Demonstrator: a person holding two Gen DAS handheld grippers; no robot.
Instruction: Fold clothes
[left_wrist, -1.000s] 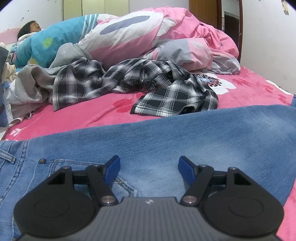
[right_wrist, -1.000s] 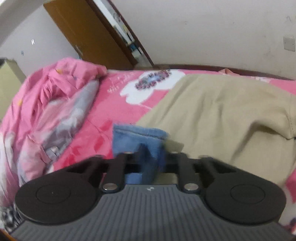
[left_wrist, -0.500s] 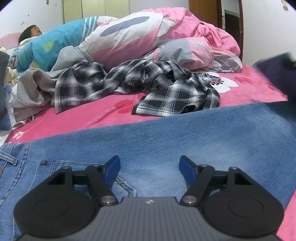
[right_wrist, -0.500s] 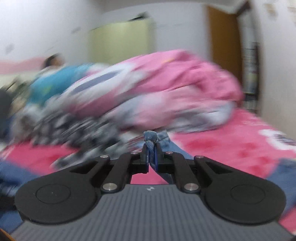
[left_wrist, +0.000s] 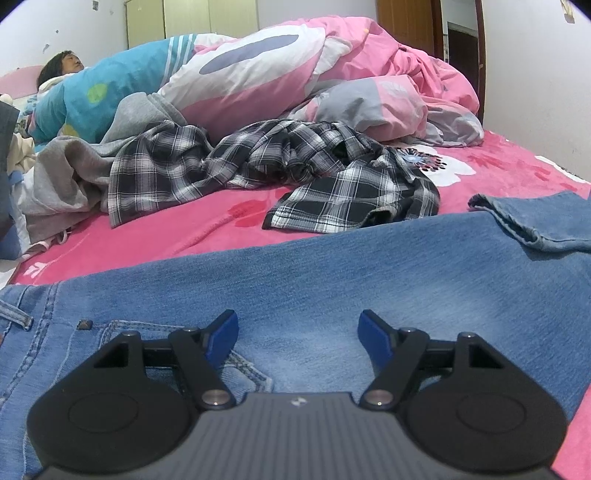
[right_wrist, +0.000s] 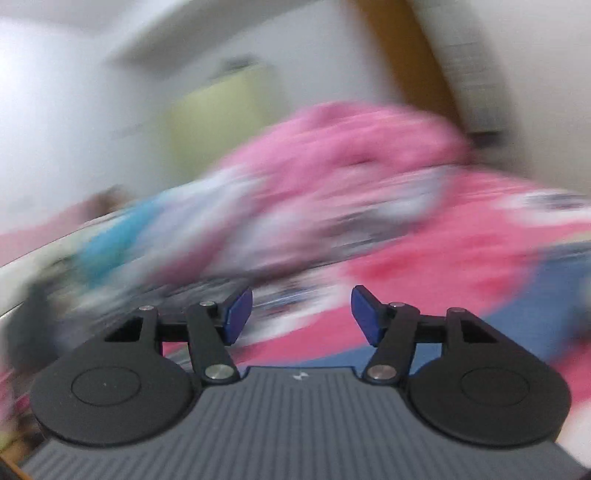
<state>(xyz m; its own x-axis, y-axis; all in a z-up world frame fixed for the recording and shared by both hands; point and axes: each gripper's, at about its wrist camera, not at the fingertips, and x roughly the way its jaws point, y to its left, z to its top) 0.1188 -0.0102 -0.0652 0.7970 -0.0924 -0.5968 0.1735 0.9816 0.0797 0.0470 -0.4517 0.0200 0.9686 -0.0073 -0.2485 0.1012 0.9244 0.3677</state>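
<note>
While the jeans (left_wrist: 332, 266) lie flat on the bed (left_wrist: 192, 236), both grippers' fingers (left_wrist: 373, 334) (right_wrist: 238, 310) are spread, holding nothing.

Across the bed (left_wrist: 177, 243), with its pink flowered sheet, we see a bulky pink duvet (left_wrist: 369, 74) heaped beside a pink, white and blue quilt (left_wrist: 155, 85). A dark-haired person (left_wrist: 61, 64) lies at the far left under that quilt. Behind stand pale yellow-green wardrobe doors (left_wrist: 192, 18) and a brown wooden door (left_wrist: 406, 26).
</note>
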